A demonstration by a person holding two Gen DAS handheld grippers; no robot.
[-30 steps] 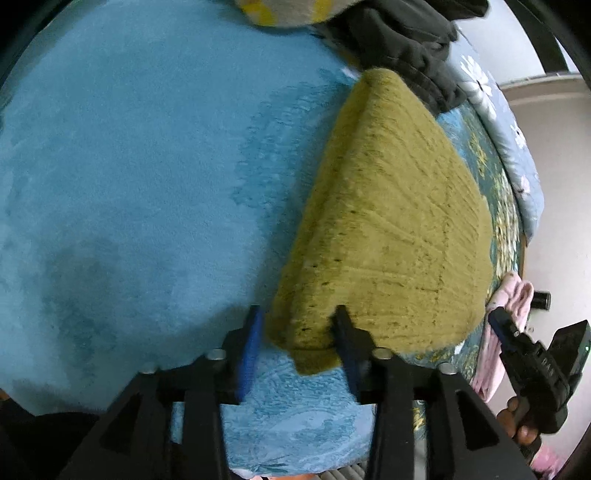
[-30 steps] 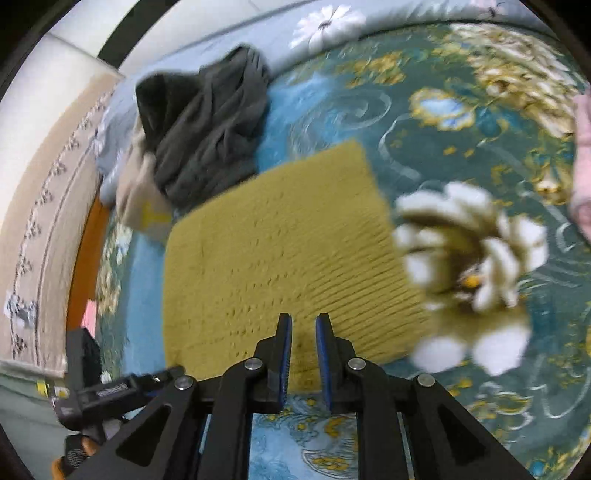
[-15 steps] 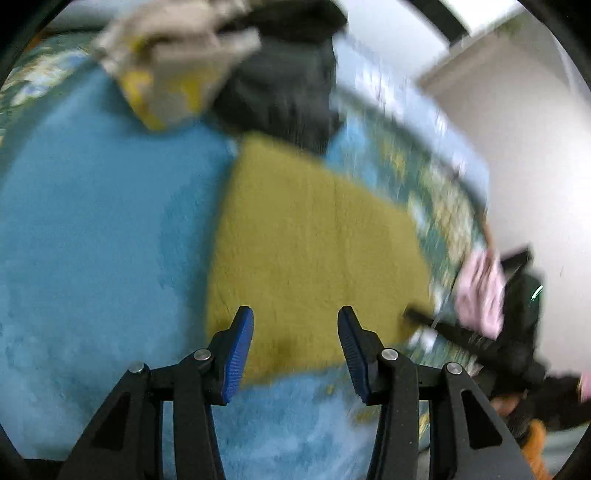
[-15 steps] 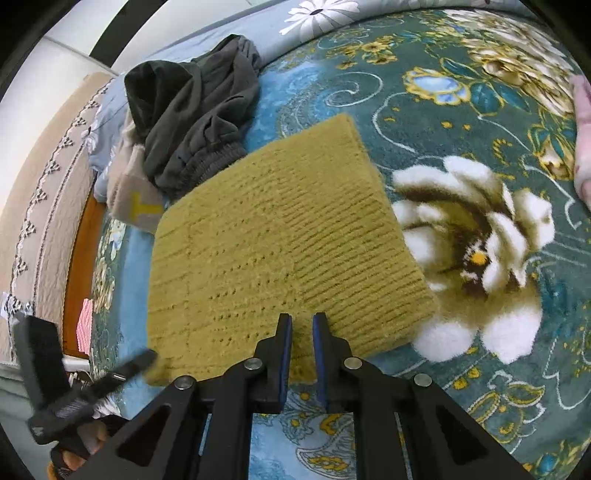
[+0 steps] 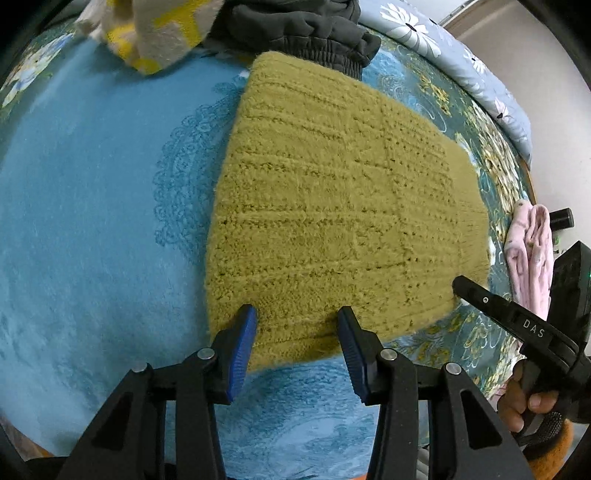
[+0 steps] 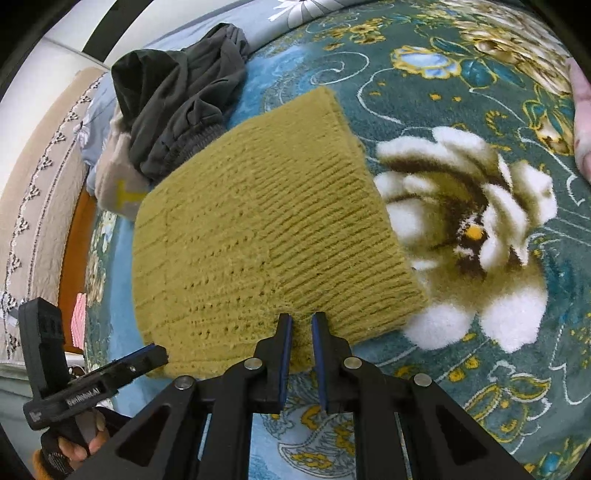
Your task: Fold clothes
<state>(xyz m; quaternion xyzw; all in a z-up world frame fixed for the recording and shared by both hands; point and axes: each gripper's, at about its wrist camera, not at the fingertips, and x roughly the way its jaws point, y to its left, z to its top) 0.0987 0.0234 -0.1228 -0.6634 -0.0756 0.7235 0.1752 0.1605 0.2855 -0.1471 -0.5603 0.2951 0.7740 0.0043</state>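
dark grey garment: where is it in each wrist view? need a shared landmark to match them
Left wrist: dark grey garment at top centre, touching the far edge of the mustard knit sweater.
Right wrist: dark grey garment at upper left, at the sweater's far-left corner.
Shared landmark: the folded mustard knit sweater.

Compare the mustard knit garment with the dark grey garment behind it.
The mustard knit garment lies folded into a flat, neat rectangle; the dark grey garment sits crumpled in a heap. The mustard one is a fuzzy ribbed knit; the grey one is smoother cloth with a gathered elastic cuff. The mustard one is spread in the foreground; the grey one is bunched at the far edge. Both rest on the floral blanket.
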